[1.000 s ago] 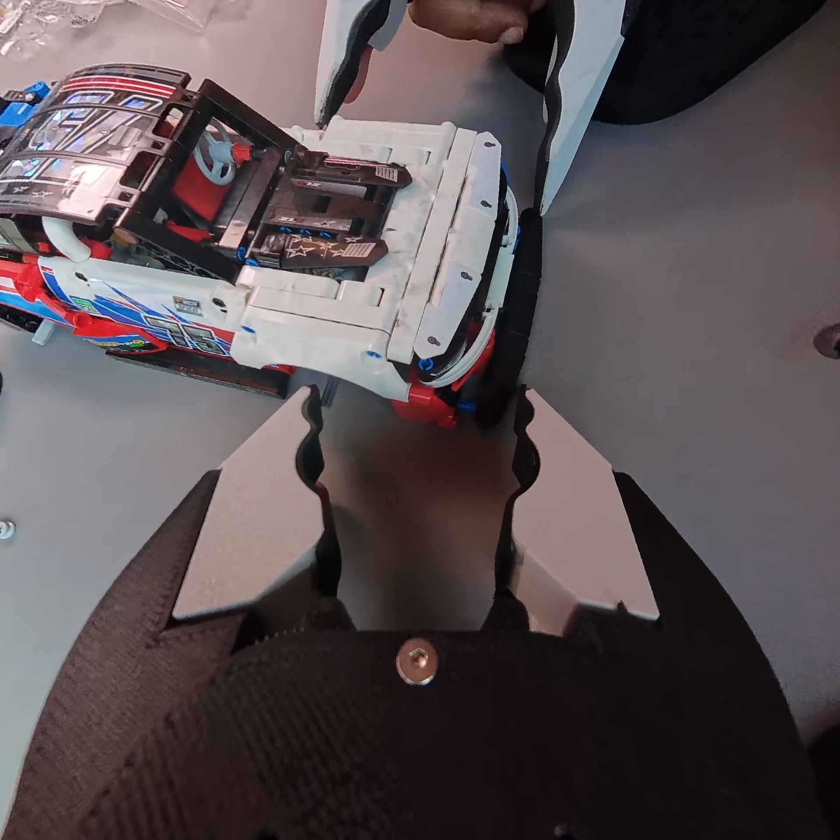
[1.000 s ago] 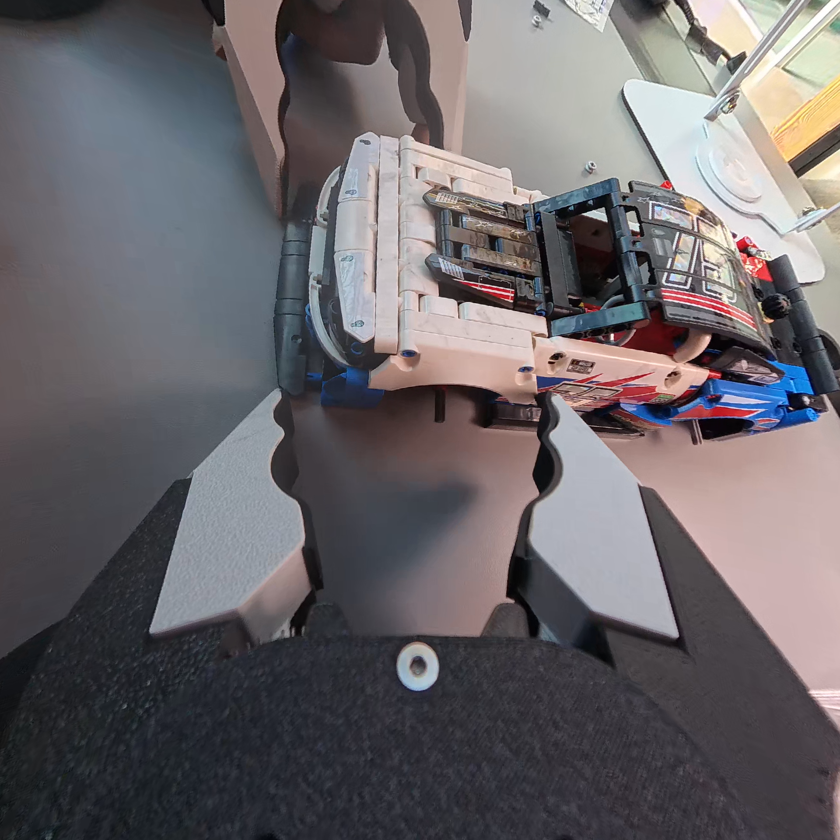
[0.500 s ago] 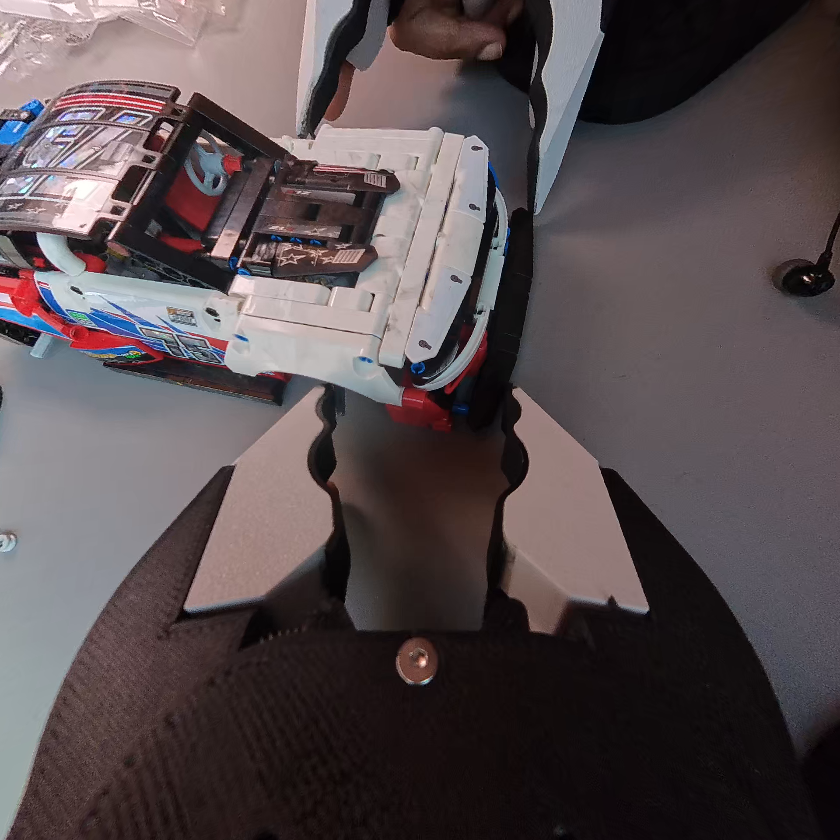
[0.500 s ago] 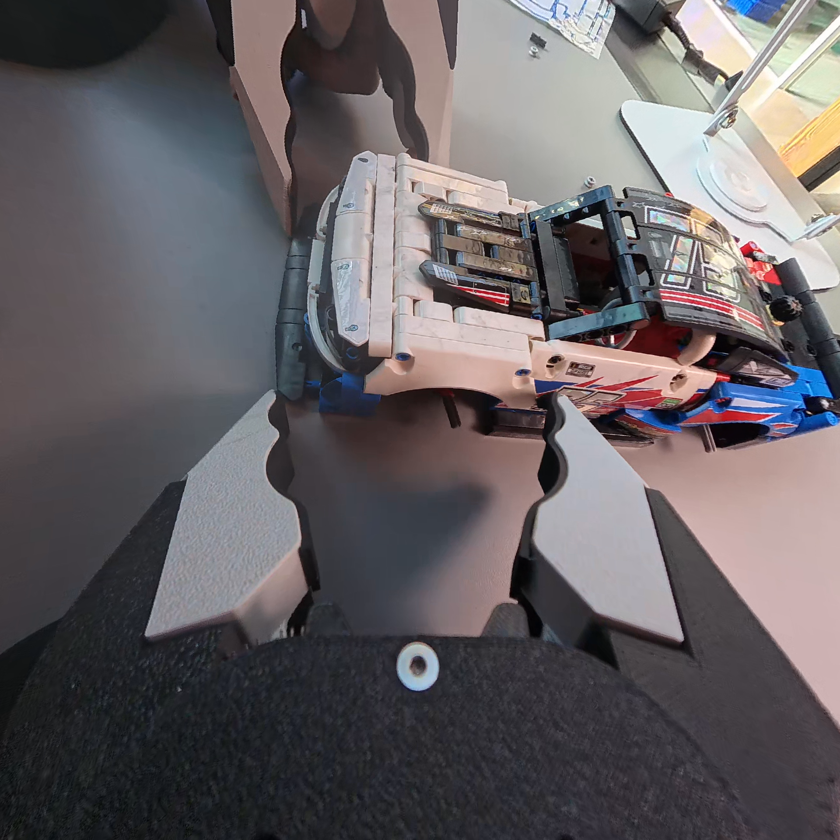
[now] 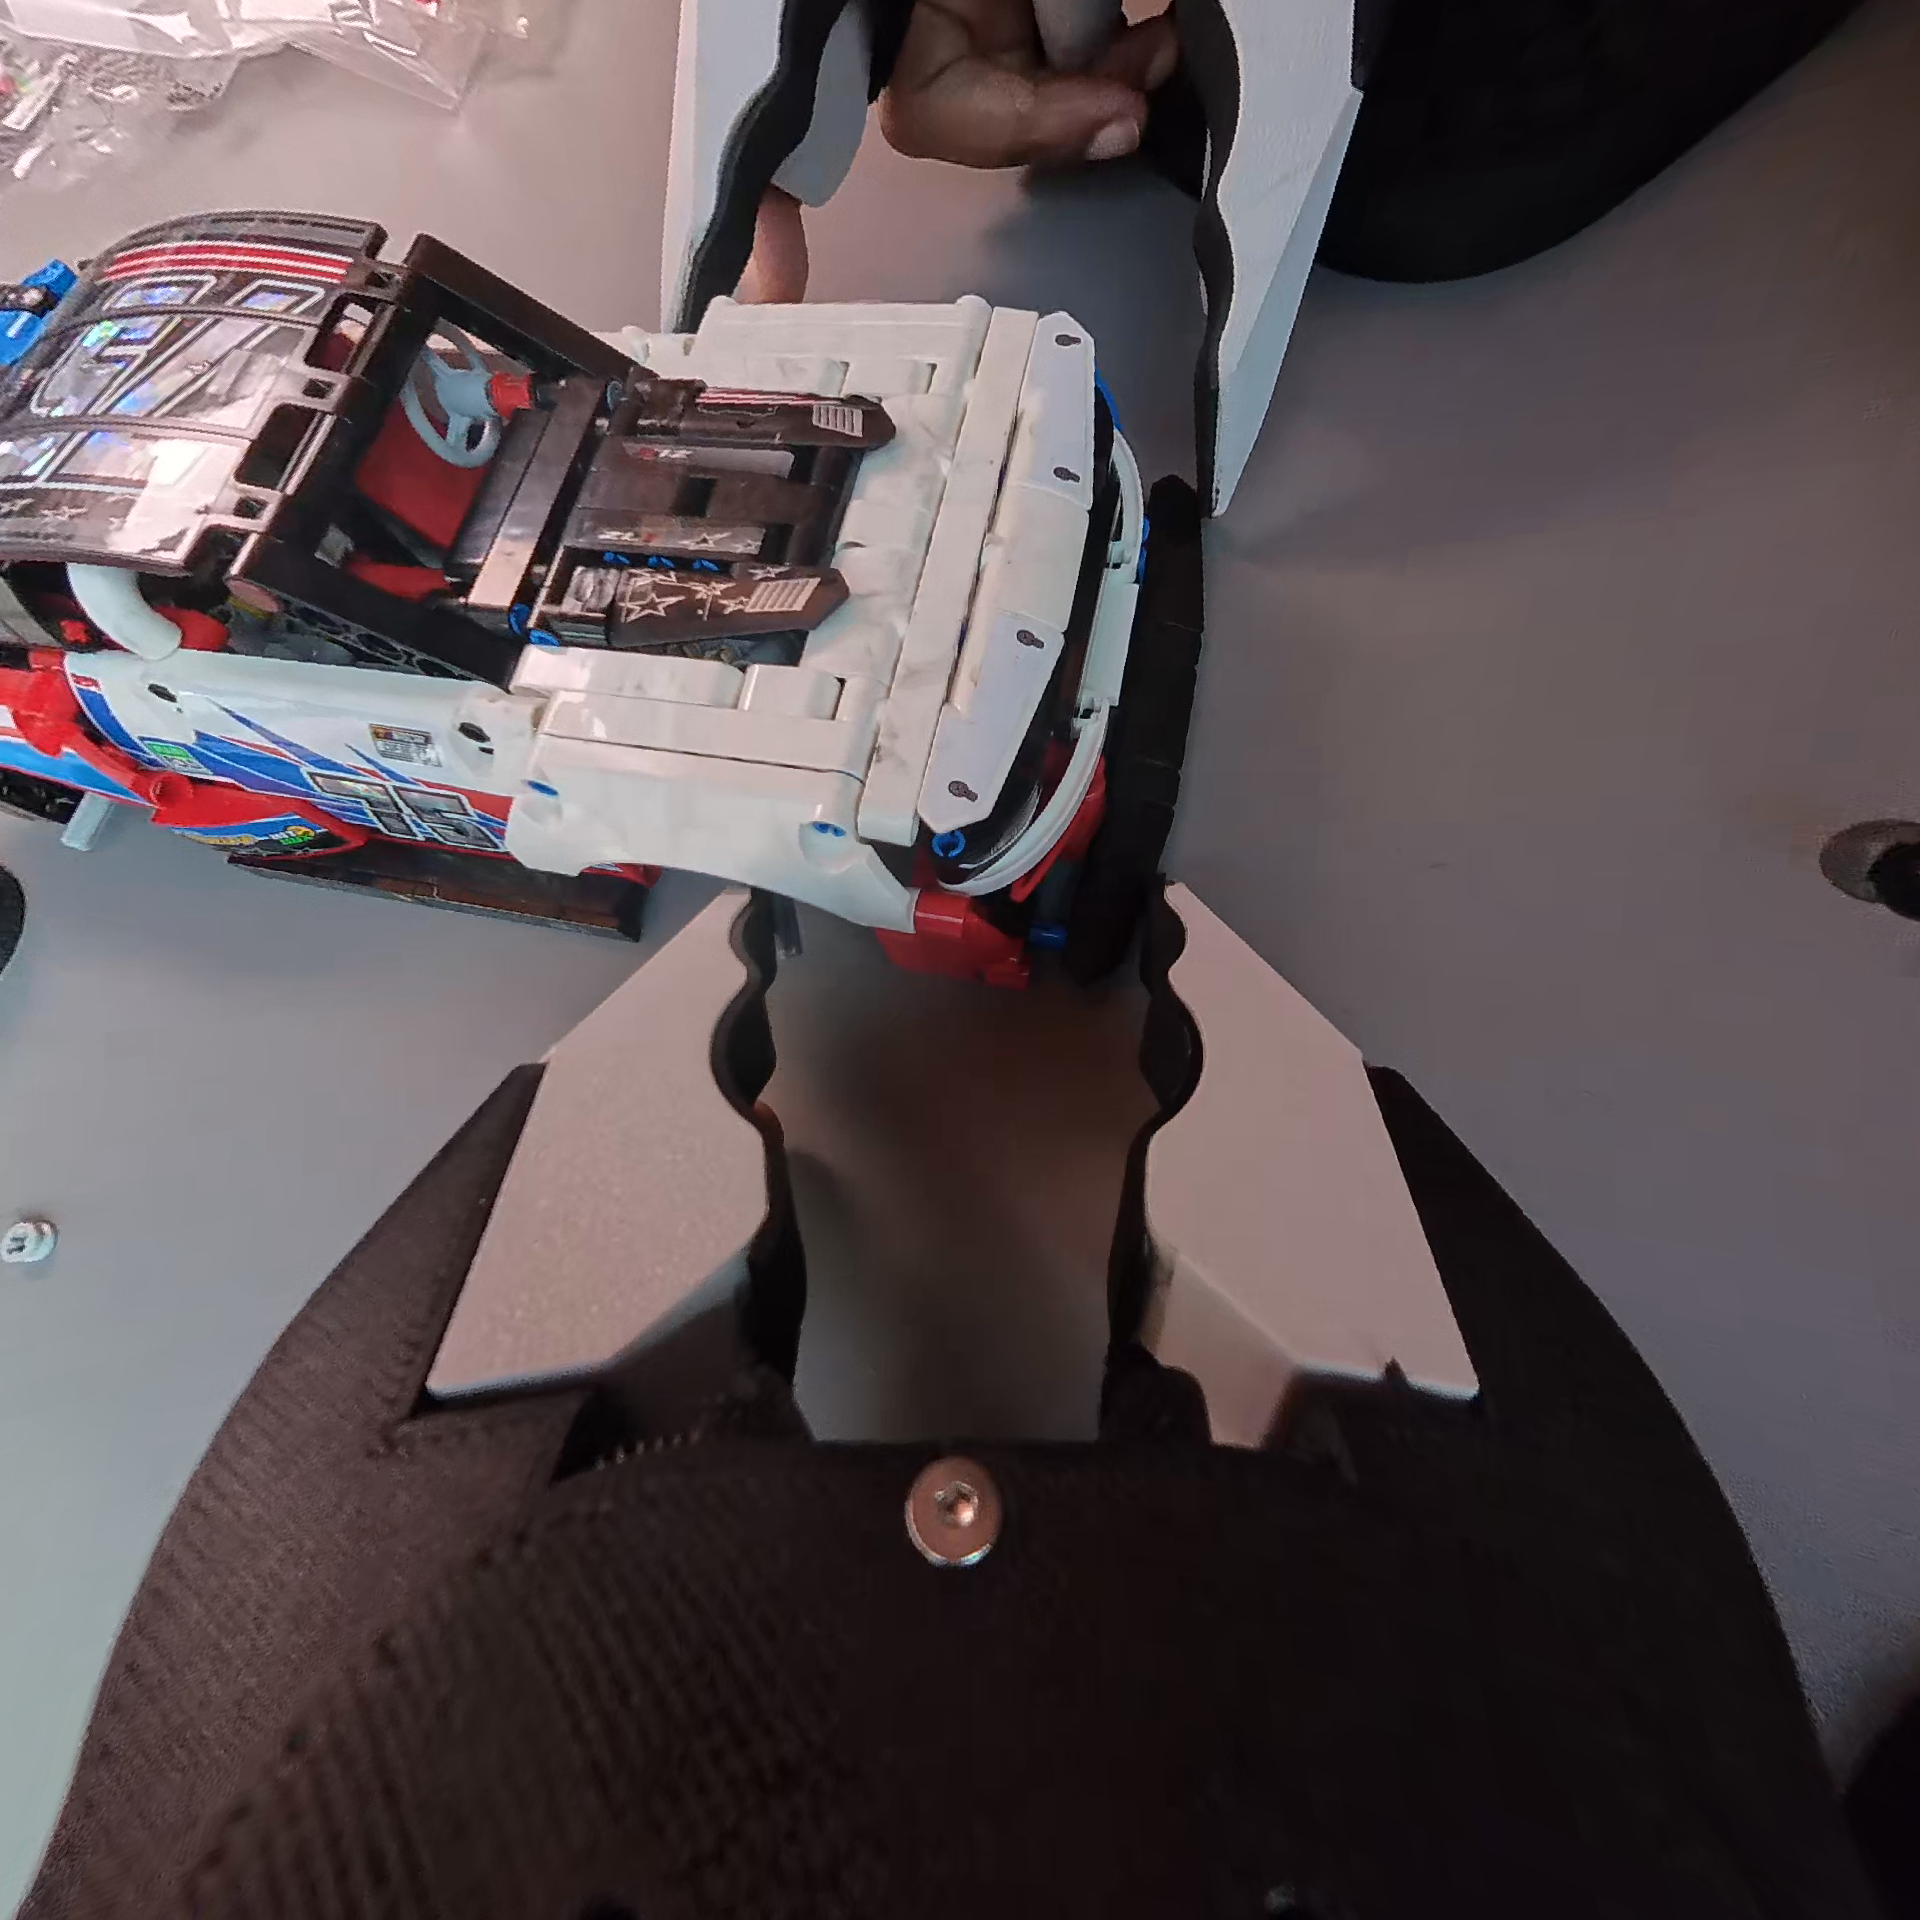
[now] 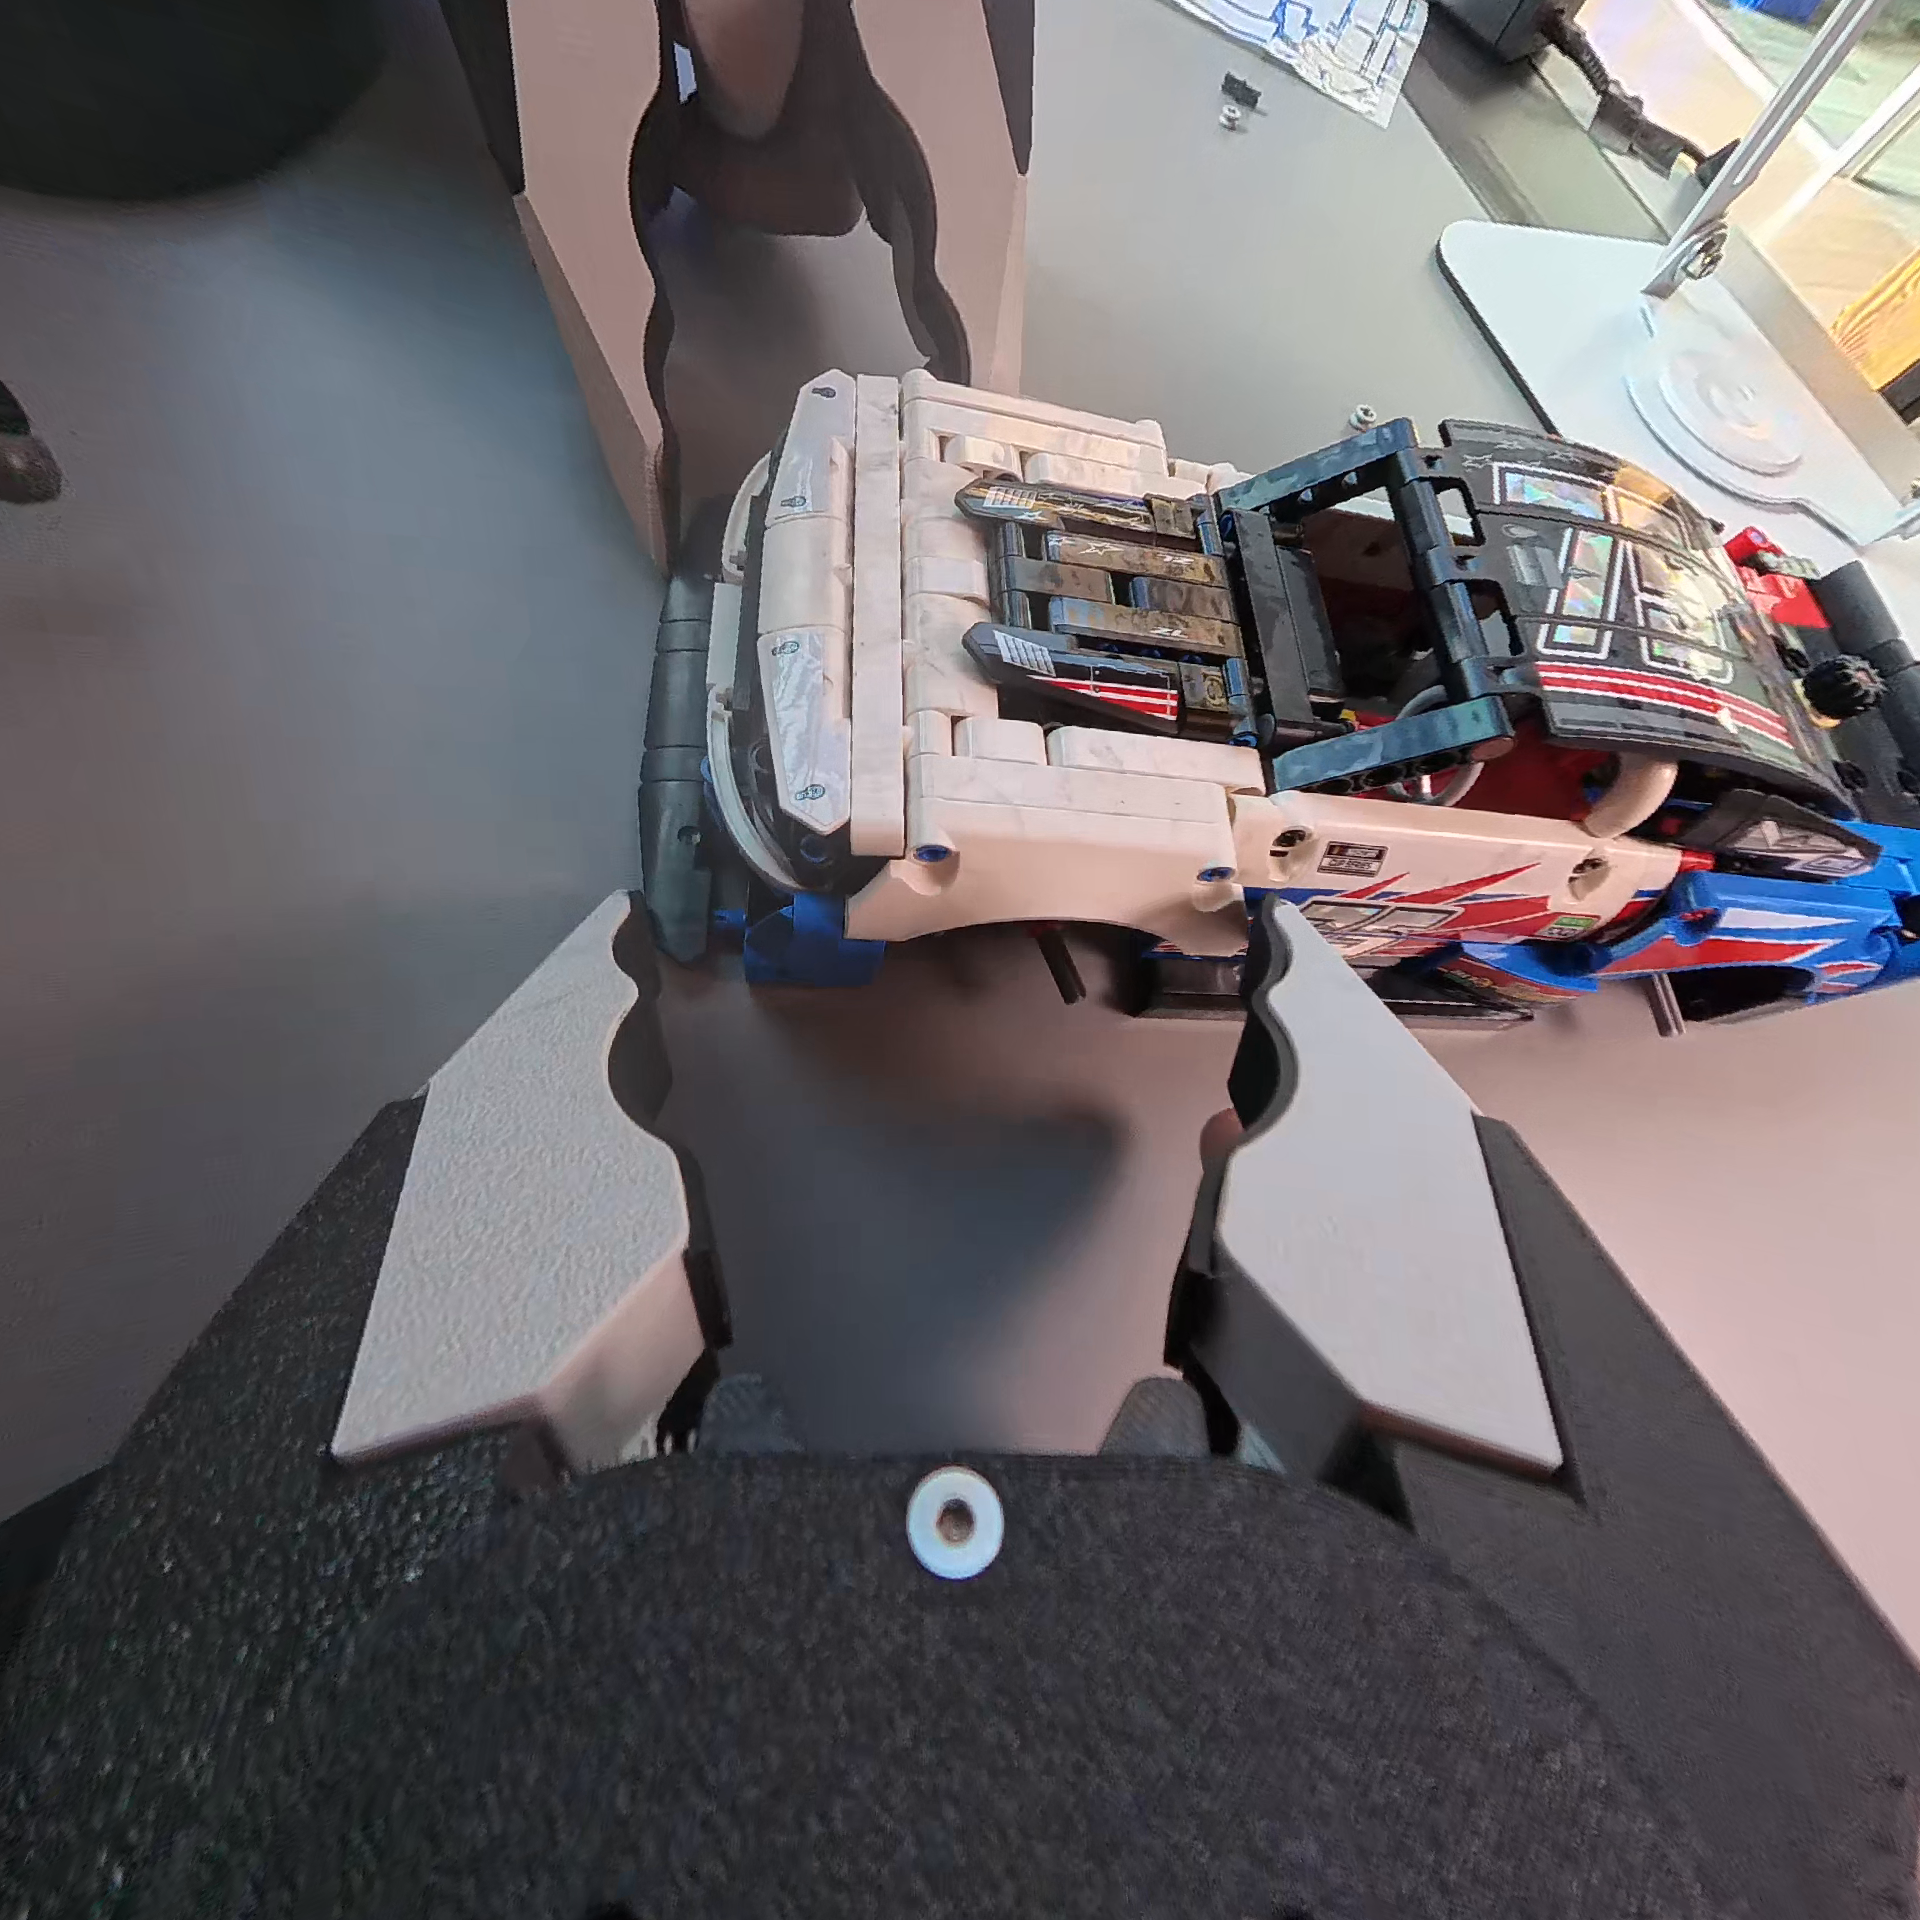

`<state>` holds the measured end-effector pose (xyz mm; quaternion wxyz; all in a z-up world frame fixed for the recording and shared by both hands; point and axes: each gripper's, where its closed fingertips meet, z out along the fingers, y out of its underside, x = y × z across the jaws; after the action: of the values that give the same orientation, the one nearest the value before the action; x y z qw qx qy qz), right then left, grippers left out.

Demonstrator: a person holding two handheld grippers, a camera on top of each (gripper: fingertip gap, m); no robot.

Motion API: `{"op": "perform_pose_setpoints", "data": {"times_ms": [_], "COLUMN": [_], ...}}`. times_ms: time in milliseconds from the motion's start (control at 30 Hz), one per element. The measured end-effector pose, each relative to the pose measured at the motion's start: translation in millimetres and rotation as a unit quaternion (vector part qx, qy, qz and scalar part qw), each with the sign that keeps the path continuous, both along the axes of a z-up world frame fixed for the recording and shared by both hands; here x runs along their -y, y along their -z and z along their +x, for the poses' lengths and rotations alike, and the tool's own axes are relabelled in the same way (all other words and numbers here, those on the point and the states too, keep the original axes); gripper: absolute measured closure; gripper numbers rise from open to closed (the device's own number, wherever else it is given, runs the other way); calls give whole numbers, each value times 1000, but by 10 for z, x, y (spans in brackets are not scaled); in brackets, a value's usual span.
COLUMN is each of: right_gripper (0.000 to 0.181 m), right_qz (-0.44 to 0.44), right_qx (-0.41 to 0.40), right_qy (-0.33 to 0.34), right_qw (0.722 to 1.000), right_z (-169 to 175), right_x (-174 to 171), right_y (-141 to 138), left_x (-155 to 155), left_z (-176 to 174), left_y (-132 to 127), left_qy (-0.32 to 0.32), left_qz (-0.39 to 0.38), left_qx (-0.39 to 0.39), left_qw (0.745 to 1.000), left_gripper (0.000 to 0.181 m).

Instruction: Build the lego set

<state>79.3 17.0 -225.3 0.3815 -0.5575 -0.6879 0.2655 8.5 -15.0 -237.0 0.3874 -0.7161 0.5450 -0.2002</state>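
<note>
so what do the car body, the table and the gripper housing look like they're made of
Car body: hard moulded plastic, glossy white with printed stickers; stud holes, pins and panel seams show.
Table: smooth matt grey top, likely laminate or painted metal; cannot tell which.
Left gripper housing: black plastic, probably 3D printed, judging by its fine layered ridges. Its fingers are pale matt plastic with wavy black pads.
</note>
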Motion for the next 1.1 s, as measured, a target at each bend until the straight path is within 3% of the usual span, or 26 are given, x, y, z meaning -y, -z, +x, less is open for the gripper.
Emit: {"op": "perform_pose_setpoints", "data": {"times_ms": [100,167,433,533,633,1100], "right_gripper": [73,88,87,68,63,71], "right_qz": [-4,10,10,-29,16,15], "right_qx": [-5,-11,-9,-5,13,6], "right_qy": [-2,10,2,-16,-5,-2], "right_qw": [1000,1000,1000,999,1000,1000], "right_z": [2,5,15,16,-9,-16], "right_x": [-7,-77,-73,15,2,-29], "right_y": [-5,-21,-15,-18,46,42], "left_x": [-1,1,-2,-8,-18,-19], "left_z": [2,5,8,5,2,9], "left_y": [1,2,8,7,7,10], "left_qy": [2,5,8,5,2,4], "left_qz": [1,0,-5,-4,-4,-2], "left_qx": [-1,-1,-1,0,-1,-2], "left_qw": [1000,1000,1000,1000,1000,1000], "left_gripper": [111,111,111,112,112,113]}}
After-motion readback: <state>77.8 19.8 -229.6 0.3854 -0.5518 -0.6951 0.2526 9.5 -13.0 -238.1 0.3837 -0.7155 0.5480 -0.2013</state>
